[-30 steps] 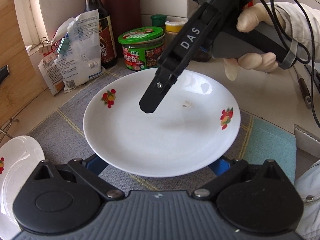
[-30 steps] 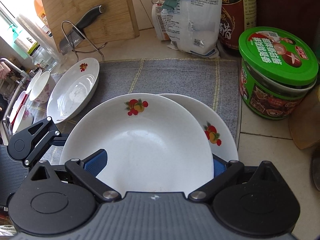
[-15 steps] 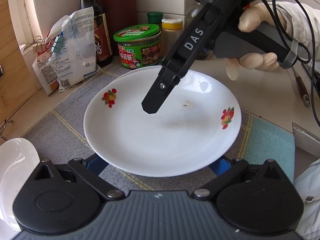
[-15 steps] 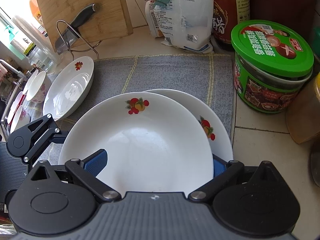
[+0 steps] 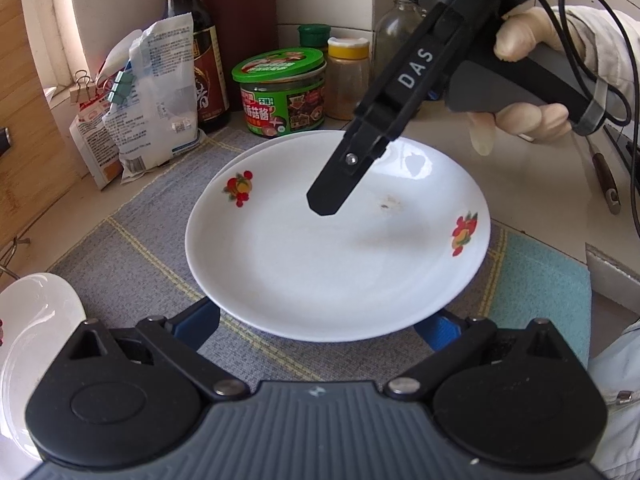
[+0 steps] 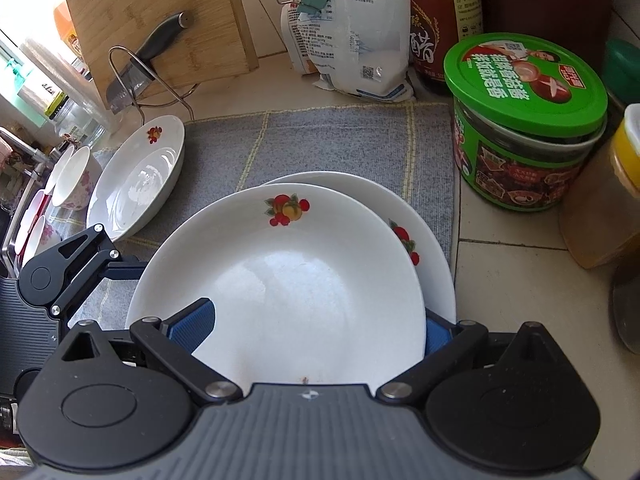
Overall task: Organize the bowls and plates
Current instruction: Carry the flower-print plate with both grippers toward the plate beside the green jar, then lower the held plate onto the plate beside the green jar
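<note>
On the left, a spare fruit-printed plate (image 6: 136, 184) lies on the grey mat (image 6: 320, 140). The right claw (image 6: 312, 332) grips the upper plate (image 6: 288, 280) by its near rim above the lower plate (image 6: 424, 240). The left claw (image 5: 320, 328) sits wide beneath. It's glazed china, I'd judge: stiff, slippery, breakable.

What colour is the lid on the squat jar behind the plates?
Bright green, with a printed label, on the squat jar's lid; clearest in the right wrist view.

A green-lidded jar (image 6: 528, 120) stands beside the grey mat (image 6: 340, 140).
</note>
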`<action>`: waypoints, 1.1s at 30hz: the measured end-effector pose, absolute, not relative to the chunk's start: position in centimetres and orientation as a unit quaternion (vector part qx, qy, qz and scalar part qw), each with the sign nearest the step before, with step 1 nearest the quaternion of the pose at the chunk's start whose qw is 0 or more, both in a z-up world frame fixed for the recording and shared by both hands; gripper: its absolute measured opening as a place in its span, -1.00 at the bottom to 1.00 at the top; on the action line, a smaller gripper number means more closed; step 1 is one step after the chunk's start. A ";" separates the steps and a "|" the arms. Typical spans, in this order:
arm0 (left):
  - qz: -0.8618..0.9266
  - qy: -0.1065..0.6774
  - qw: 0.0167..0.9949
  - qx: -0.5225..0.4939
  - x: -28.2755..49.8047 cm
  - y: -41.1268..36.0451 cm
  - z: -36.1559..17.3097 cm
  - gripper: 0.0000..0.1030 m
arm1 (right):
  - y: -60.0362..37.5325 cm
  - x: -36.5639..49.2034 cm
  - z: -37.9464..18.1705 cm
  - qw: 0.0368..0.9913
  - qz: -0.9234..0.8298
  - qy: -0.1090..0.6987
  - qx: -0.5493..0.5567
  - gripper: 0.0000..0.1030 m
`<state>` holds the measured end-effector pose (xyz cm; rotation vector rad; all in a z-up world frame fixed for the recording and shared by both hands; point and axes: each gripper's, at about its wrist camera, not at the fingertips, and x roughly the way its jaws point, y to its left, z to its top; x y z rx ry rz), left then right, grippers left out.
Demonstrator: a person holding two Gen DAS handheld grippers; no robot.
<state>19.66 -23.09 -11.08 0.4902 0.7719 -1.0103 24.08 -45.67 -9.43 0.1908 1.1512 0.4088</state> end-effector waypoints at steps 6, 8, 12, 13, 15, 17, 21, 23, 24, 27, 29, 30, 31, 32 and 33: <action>-0.464 0.357 0.778 0.227 19.7 -22.9 -11.1 0.98 | -45.9 24.0 -9.3 0.816 0.186 0.539 0.096 1.00; -0.463 0.357 0.779 0.226 19.7 -22.8 -11.1 0.98 | -45.9 23.9 -9.2 0.817 0.184 0.538 0.096 1.00; -0.461 0.357 0.780 0.227 19.8 -22.7 -11.1 0.98 | -46.0 23.6 -9.1 0.818 0.179 0.538 0.096 1.00; -0.461 0.358 0.780 0.227 19.8 -22.7 -11.1 0.98 | -46.0 23.5 -9.0 0.819 0.178 0.537 0.096 1.00; -0.461 0.357 0.780 0.228 19.7 -22.7 -11.0 0.98 | -46.0 23.4 -9.0 0.819 0.176 0.537 0.097 1.00; -0.461 0.355 0.780 0.230 19.7 -22.7 -11.0 0.98 | -46.1 23.3 -8.9 0.820 0.173 0.536 0.097 1.00; -0.464 0.354 0.780 0.226 19.7 -22.6 -10.9 0.98 | -46.2 23.1 -8.7 0.823 0.167 0.534 0.100 1.00; -0.466 0.352 0.780 0.225 19.7 -22.7 -10.9 0.98 | -46.2 23.0 -8.5 0.825 0.162 0.532 0.099 1.00; -0.467 0.351 0.780 0.225 19.7 -22.7 -10.8 0.98 | -46.3 22.9 -8.4 0.826 0.160 0.531 0.099 1.00; -0.470 0.350 0.779 0.223 19.7 -22.6 -10.9 0.98 | -46.2 22.7 -8.2 0.828 0.153 0.530 0.097 1.00; -0.471 0.349 0.779 0.223 19.7 -22.7 -11.0 0.98 | -46.2 22.6 -8.1 0.829 0.150 0.530 0.095 1.00; -0.472 0.348 0.779 0.222 19.7 -22.6 -10.9 0.98 | -46.2 22.5 -8.1 0.829 0.148 0.531 0.094 1.00; -0.473 0.346 0.780 0.221 19.6 -22.6 -10.9 0.98 | -46.1 22.4 -8.0 0.830 0.145 0.531 0.092 1.00; -0.473 0.346 0.780 0.220 19.6 -22.6 -10.9 0.98 | -46.1 22.3 -7.9 0.830 0.143 0.531 0.090 1.00; -0.473 0.346 0.779 0.220 19.7 -22.6 -10.9 0.99 | -46.1 22.2 -7.9 0.831 0.141 0.531 0.088 1.00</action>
